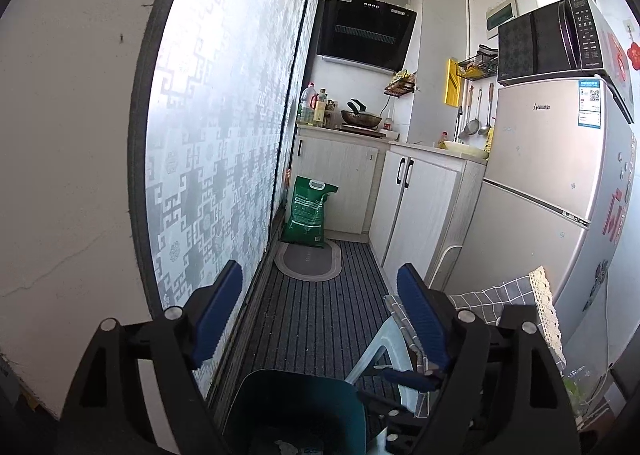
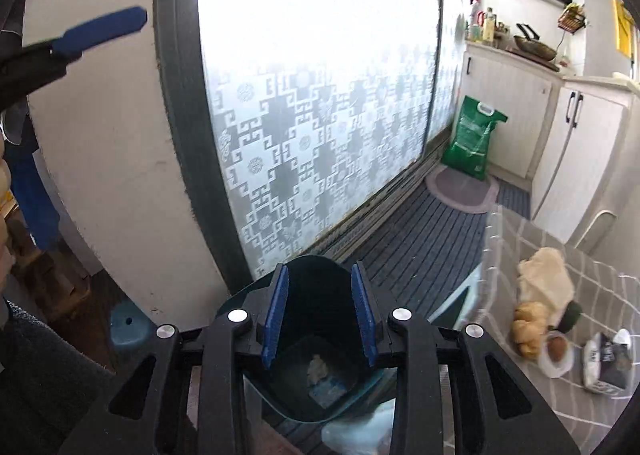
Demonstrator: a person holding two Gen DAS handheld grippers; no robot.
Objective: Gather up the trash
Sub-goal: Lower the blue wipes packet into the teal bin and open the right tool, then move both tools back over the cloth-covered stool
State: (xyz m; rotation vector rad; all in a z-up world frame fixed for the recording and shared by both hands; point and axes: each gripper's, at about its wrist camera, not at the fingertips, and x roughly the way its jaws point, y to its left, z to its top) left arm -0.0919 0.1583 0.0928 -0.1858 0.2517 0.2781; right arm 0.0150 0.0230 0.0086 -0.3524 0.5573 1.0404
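Dark teal trash bin [image 2: 316,339] at bottom centre of right wrist view, open top; crumpled white paper scrap [image 2: 318,369] and pale blue wrapper [image 2: 330,389] on its floor. Right gripper [image 2: 320,315] above bin mouth, blue fingers [image 2: 276,315] partly apart, nothing between. Left gripper [image 1: 316,315] at lower centre of left wrist view, fingers wide apart, empty; bin rim below. Grey checked tablecloth [image 2: 592,279] at lower right bears bread rolls [image 2: 530,329], crumpled napkin [image 2: 546,279]. Green rice sack [image 1: 308,211] against far cabinet [image 1: 352,175].

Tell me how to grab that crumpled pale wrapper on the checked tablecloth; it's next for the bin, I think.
Probably take the crumpled pale wrapper by its raised top fold, coming from above with the right tool. It sits heaped and puckered, giving ridges to pinch, while bread rolls lie against its near edge, so a low sideways approach would likely bump them.
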